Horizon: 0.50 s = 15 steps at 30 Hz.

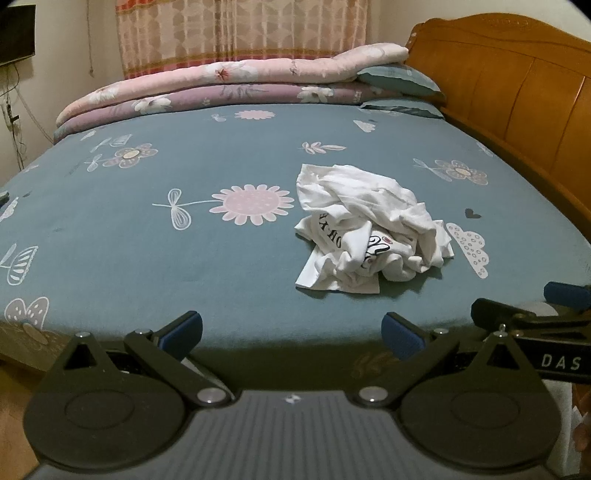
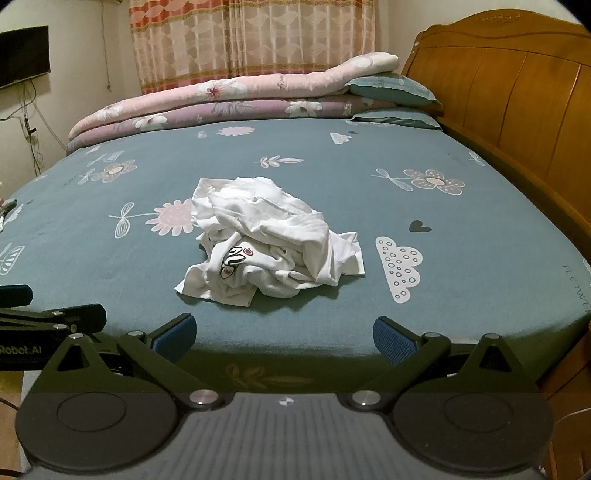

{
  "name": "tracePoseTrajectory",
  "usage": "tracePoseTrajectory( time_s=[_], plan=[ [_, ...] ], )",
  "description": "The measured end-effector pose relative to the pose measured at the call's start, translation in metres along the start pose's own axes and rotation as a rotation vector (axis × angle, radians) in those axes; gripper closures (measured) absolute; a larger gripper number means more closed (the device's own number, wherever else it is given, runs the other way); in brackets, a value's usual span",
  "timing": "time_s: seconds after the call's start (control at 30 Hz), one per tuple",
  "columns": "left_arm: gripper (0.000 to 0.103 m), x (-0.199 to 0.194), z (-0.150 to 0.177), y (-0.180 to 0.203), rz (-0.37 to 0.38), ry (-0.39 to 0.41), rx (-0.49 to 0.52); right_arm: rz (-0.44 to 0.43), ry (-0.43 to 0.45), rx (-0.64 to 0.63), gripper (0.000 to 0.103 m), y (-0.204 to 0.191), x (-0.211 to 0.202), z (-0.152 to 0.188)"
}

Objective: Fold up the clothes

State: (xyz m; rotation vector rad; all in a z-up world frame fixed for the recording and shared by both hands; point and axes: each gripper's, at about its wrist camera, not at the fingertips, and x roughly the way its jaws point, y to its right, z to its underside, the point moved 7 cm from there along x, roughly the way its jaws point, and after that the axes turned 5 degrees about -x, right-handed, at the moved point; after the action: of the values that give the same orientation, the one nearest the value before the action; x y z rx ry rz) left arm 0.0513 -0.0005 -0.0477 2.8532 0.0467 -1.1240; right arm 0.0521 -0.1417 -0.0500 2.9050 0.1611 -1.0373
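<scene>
A: Bed (image 1: 184,266) fills both views, teal sheet with pink flowers, white clouds, a small dark heart. Wooden headboard (image 1: 517,92) runs along the right side.

B: Far edge?

A: Folded quilts (image 1: 221,88), pink on top of mauve, stacked along the far side. Two teal pillows (image 1: 402,79) at their right end, against the headboard. Curtain (image 1: 240,33) behind, peach with an orange band. Dark screen (image 2: 22,55) on the far-left wall, cables hanging under it.

B: The garment?

A: White shirt (image 2: 269,240), crumpled in a heap, black lettering and a small red mark showing in the folds. It lies on the sheet in the near half of the bed, between the big pink flower on its left and the dotted cloud on its right. From the left wrist view it sits right of centre (image 1: 369,229); from the right wrist view, roughly centred. Nothing touches it.

B: Tongs?

A: Left gripper (image 1: 291,332) spread wide, blue pads apart, nothing between them, held at the bed's near edge. Right gripper (image 2: 284,336) the same: wide apart, empty, at the near edge, shirt just beyond it. Each shows at the margin of the other's view, side by side, the right one at the left view's right border.
</scene>
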Motion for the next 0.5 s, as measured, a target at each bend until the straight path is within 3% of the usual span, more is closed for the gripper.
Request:
tracePoseTrajectory(
  time_s=[0.5],
  plan=[
    [0.001,-0.0033,0.0004,-0.003,0.007,0.011,-0.013,0.0,-0.002,-0.001,0.0,-0.0027,0.0007,0.0005]
  ],
)
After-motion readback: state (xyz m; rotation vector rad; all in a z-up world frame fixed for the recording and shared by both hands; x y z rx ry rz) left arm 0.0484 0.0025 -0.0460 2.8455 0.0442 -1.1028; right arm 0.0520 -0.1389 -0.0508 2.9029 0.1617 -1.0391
